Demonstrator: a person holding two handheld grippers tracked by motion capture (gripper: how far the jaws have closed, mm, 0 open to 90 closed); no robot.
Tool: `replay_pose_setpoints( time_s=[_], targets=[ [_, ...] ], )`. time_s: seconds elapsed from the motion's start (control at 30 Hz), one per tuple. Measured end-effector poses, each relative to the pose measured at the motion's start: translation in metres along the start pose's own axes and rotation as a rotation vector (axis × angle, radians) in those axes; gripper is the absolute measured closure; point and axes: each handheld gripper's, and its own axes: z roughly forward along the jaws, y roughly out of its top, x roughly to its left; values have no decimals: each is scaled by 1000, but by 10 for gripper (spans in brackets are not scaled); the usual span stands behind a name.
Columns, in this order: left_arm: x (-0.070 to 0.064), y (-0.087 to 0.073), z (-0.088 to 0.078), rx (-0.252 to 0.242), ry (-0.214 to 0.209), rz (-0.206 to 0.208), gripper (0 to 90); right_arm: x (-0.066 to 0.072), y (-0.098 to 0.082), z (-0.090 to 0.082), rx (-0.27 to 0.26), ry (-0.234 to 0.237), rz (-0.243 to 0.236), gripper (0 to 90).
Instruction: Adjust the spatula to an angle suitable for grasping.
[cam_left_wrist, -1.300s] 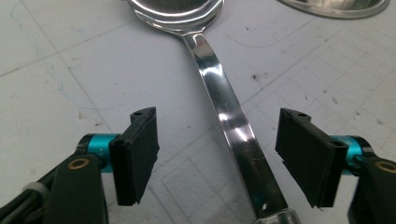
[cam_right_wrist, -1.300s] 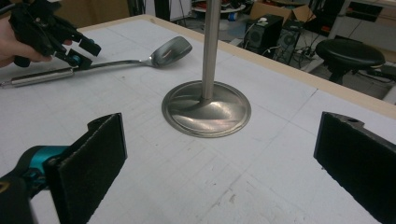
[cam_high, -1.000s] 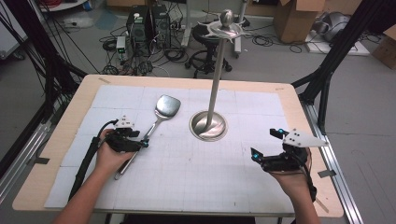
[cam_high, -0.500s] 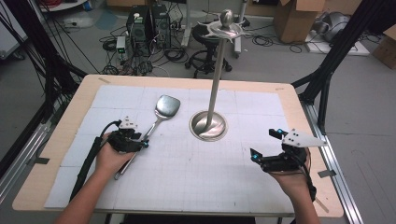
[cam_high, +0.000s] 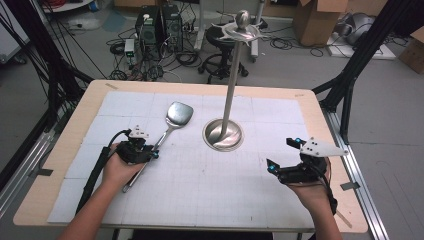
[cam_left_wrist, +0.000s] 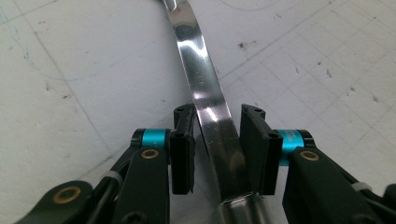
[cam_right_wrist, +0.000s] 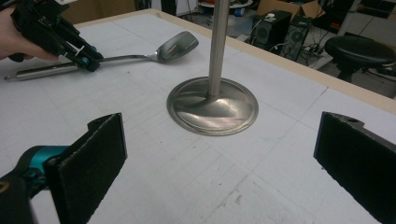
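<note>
A steel spatula lies flat on the white mat, its handle running toward the near left. My left gripper is low over that handle. In the left gripper view the handle runs between the two black pads, which have just been closing on it. A narrow gap still shows at the left pad, so this gripper is open. My right gripper rests near the table's right edge. It stands wide open with nothing between its jaws and faces the stand's round base.
A tall steel stand with a dished base rises from the mat's middle, with hooks at its top. The table's wooden rim borders the mat. Computers, cables and a stool sit on the floor beyond.
The left gripper's jaws have drawn in around the spatula handle, and the hand has barely shifted. The right hand and the spatula have stayed where they were.
</note>
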Motion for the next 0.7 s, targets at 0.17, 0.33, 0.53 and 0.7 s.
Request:
replay_pose_setpoints(
  time_s=[0.17,0.33,0.53,0.7],
  targets=[
    [1,1,-2,20,20,-22,680,0,-1,1,5,2,0,13],
    [5,0,-6,39,40,-23,708,0,-1,2,6,3,-1,13],
    [8,-1,-10,58,54,-20,736,1,0,6,9,11,-6,13],
    [10,-4,-14,70,36,1,737,1,1,8,6,19,-9,13]
  ],
)
